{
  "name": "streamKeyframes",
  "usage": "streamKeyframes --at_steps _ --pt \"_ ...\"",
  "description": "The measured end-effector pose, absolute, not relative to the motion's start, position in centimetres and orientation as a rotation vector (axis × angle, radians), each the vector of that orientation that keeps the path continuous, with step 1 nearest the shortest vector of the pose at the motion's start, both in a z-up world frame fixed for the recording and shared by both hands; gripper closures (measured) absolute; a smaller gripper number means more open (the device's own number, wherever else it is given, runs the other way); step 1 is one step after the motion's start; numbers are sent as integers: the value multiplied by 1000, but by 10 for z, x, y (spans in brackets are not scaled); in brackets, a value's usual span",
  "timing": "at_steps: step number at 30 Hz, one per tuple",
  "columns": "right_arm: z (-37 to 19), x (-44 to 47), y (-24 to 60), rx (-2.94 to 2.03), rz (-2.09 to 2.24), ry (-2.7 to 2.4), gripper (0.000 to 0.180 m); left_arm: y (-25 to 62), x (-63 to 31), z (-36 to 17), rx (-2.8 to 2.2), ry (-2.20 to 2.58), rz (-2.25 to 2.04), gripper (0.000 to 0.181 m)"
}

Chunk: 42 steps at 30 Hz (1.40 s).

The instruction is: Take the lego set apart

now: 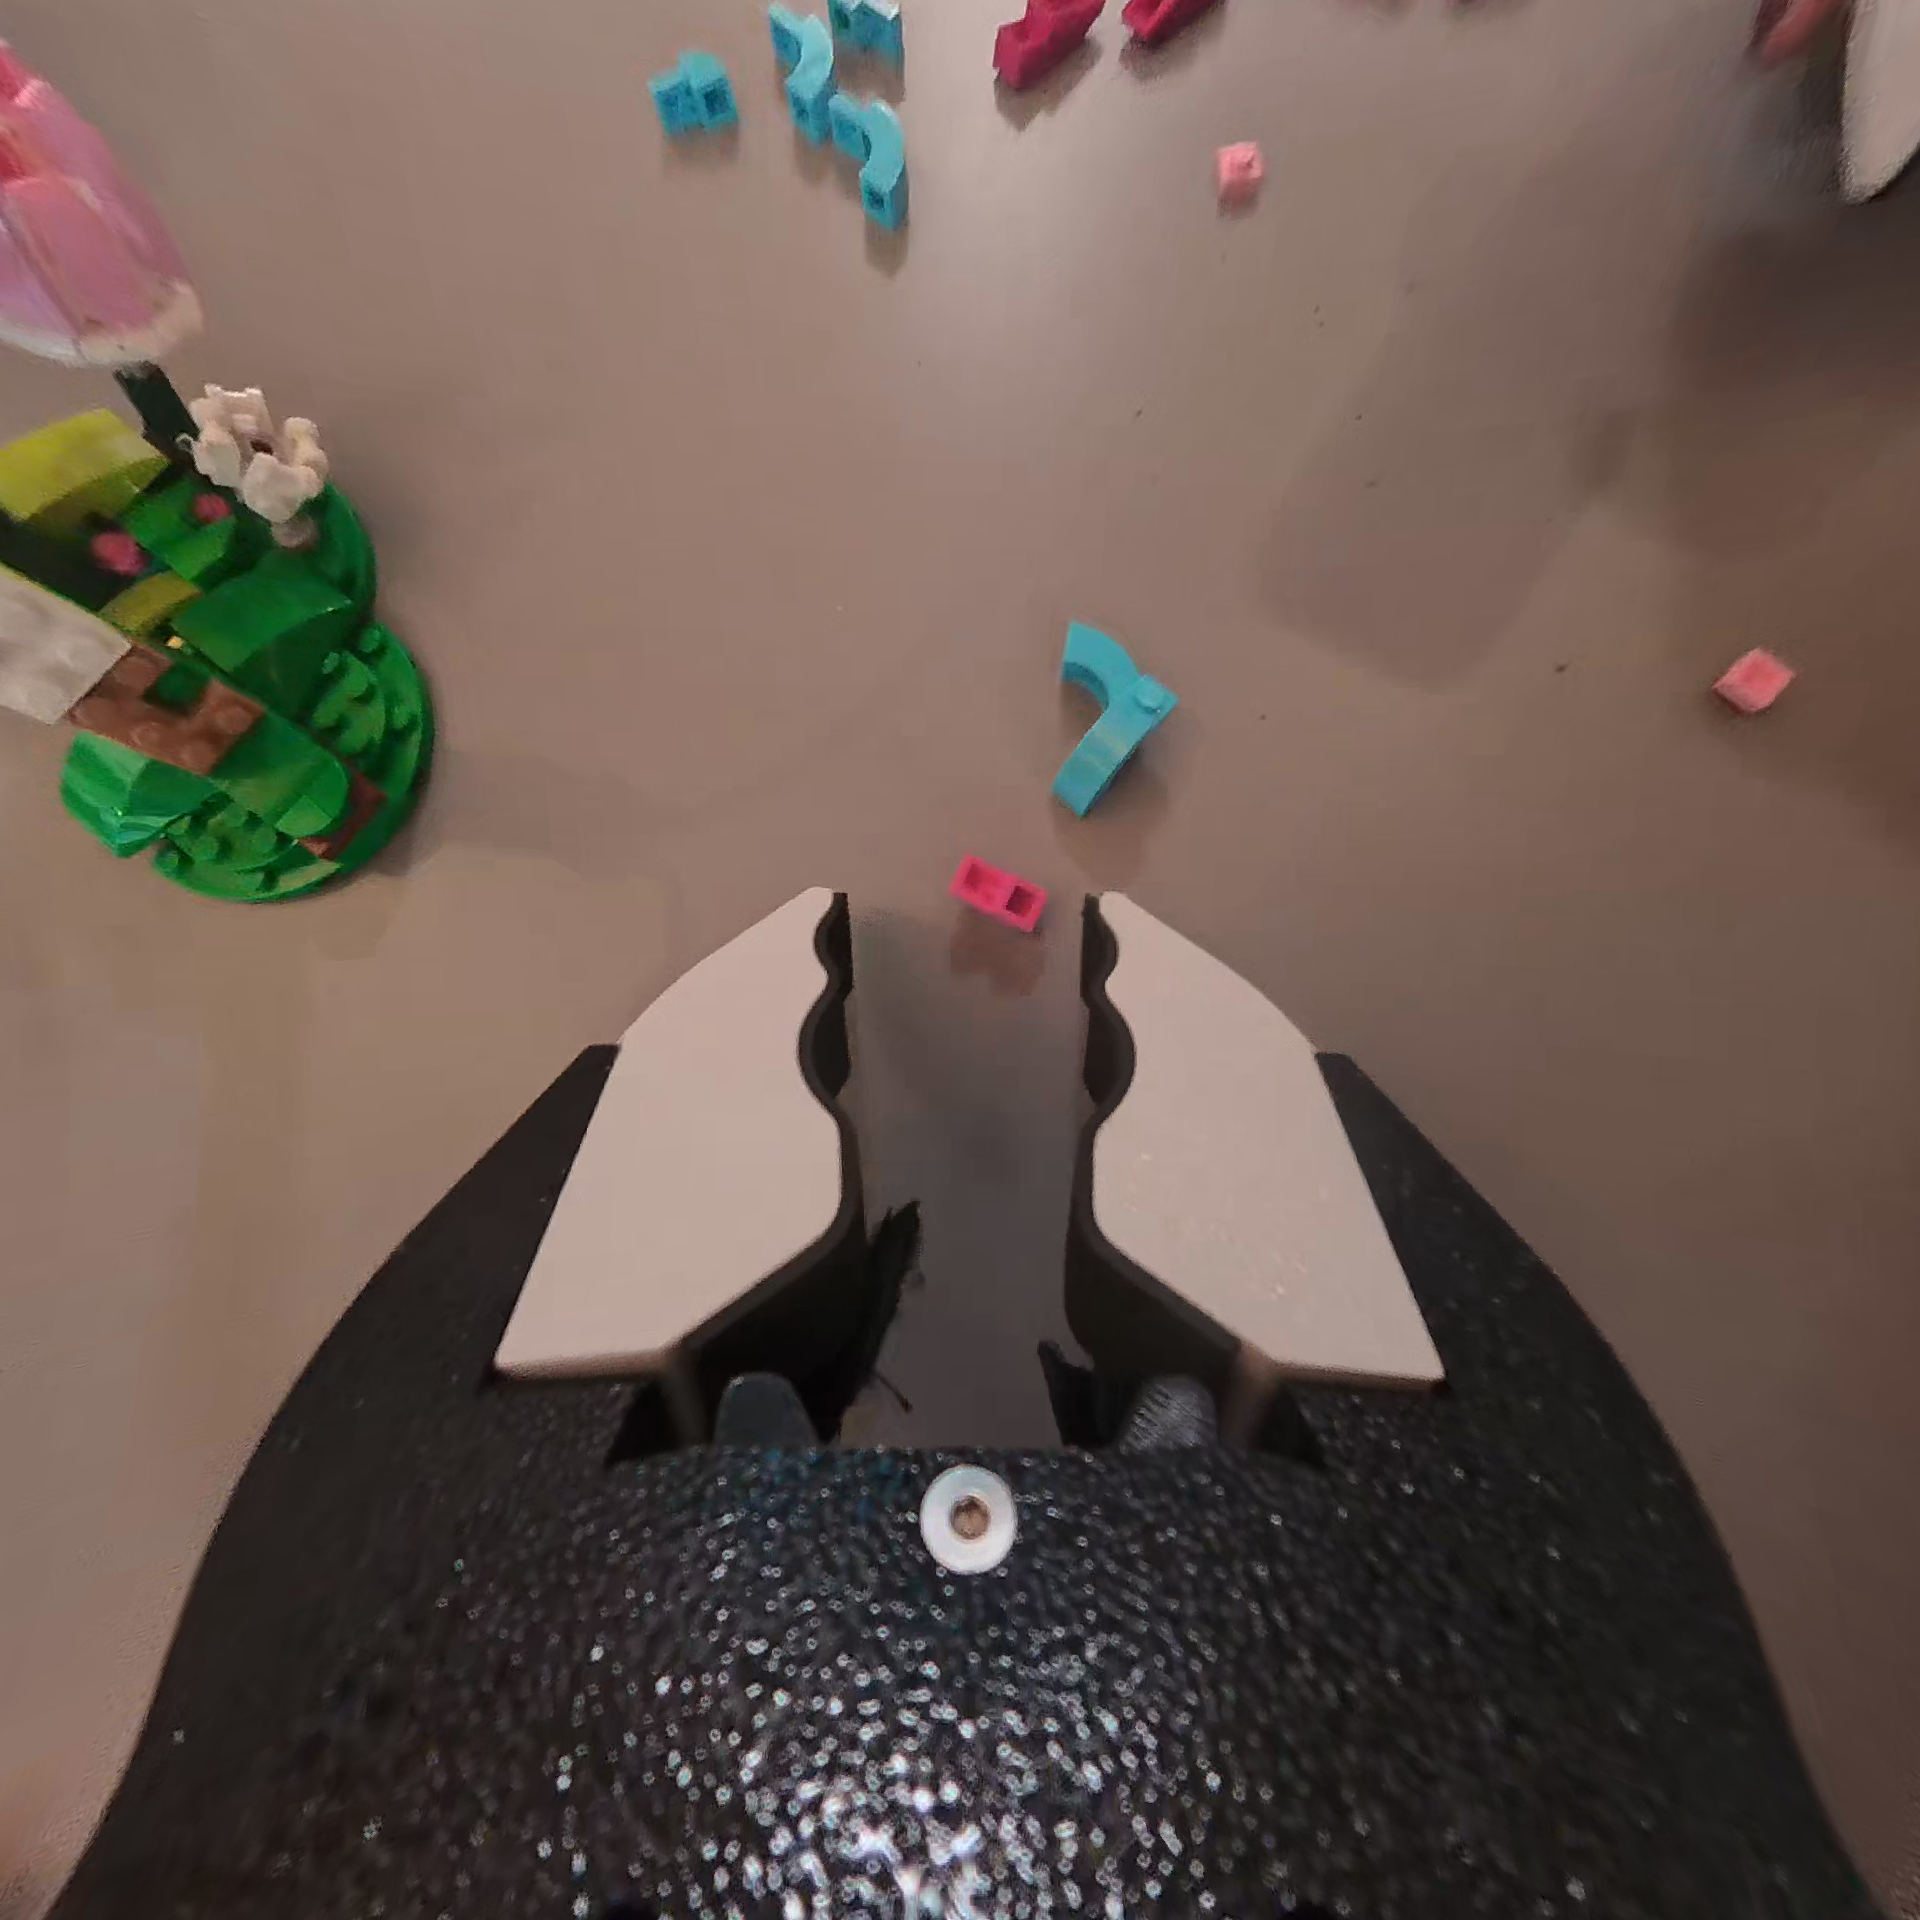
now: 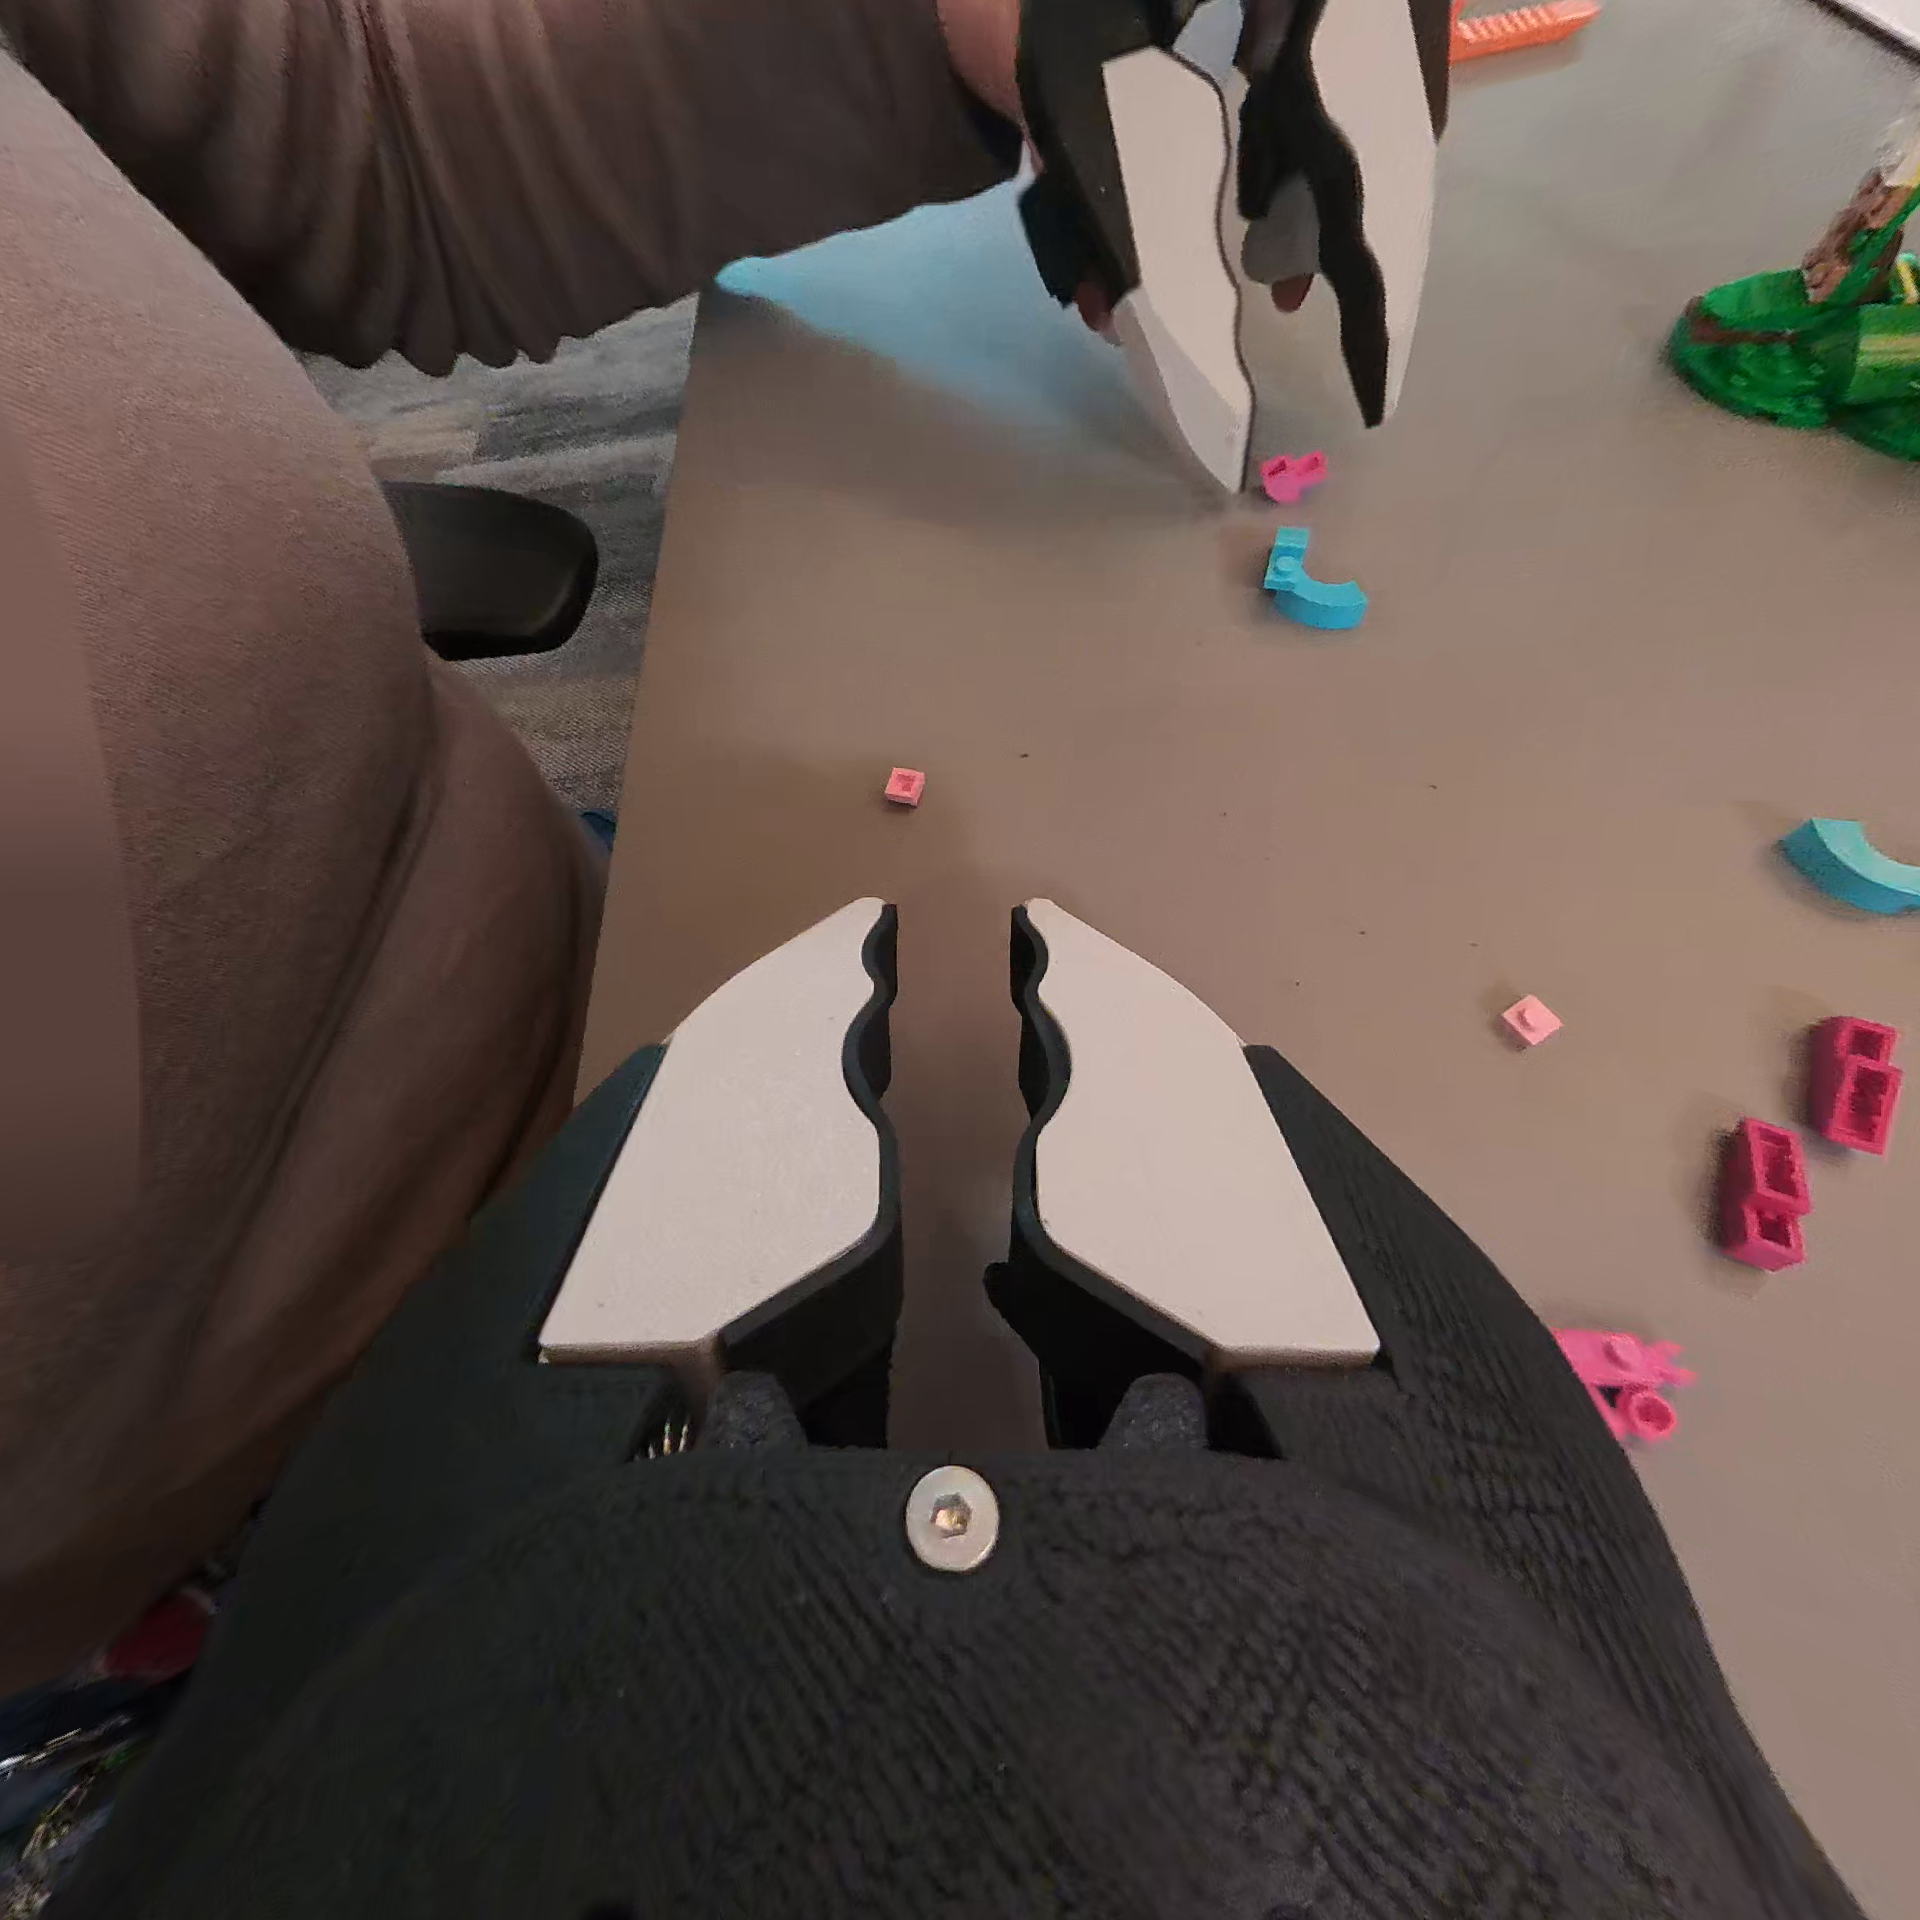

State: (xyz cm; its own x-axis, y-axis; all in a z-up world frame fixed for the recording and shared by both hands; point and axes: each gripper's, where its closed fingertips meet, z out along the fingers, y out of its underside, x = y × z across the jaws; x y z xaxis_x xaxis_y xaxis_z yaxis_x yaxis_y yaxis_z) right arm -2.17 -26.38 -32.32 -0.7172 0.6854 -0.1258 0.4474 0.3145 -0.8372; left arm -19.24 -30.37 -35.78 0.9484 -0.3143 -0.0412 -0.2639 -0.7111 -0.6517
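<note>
The lego set (image 1: 218, 665) stands at the left of the left wrist view: green round bases, brown and white parts, a pink flower top. It shows at the far right of the right wrist view (image 2: 1808, 343). My left gripper (image 1: 966, 904) is open and empty, just above the table. A small magenta brick (image 1: 997, 891) lies on the table just beyond its fingertips, and a turquoise arch piece (image 1: 1112, 717) lies beyond that. My right gripper (image 2: 954, 914) is open and empty over the table near its edge. The left gripper also shows far off in the right wrist view (image 2: 1304, 447), beside the magenta brick (image 2: 1294, 476).
Loose pieces lie scattered: turquoise arches (image 1: 831, 104), dark pink bricks (image 2: 1808, 1143), small light pink tiles (image 2: 904, 787), (image 2: 1530, 1020), a bright pink piece (image 2: 1631, 1382). A person's brown-clad sleeve and leg (image 2: 208, 831) fill the left, past the table edge (image 2: 644, 727). Some 20 cm of space lies between my two pairs of fingers. To the bright pink piece (image 2: 1631, 1382): right tips about 12 cm, left tips about 20 cm.
</note>
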Motion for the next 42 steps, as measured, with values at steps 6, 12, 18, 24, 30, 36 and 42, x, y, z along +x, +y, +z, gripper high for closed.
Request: streamKeyframes --at_steps 6,12,18,24,30,36,42 --pt "-308 -3 -250 -1055 1396 -2223 160 -301 -191 -362 -2395 440 -144 156" --pt "-290 13 -218 -1125 1466 -2031 160 -296 -184 -362 -2361 478 -175 164" --pt "-276 27 -196 -1085 1678 -1883 162 -285 -179 -347 -2310 608 -10 164" --pt "-251 37 -168 -988 1899 -1643 168 -202 -78 -314 -2106 886 -24 164" --pt "-257 36 -167 -939 1882 -1617 169 -147 -40 -341 -2146 980 -77 164" --pt "-253 40 -162 -911 1882 -1578 169 -139 -29 -341 -2169 976 -149 145" --pt "-255 42 -169 -893 1859 -1613 169 -154 -39 -318 -2147 895 -216 135"
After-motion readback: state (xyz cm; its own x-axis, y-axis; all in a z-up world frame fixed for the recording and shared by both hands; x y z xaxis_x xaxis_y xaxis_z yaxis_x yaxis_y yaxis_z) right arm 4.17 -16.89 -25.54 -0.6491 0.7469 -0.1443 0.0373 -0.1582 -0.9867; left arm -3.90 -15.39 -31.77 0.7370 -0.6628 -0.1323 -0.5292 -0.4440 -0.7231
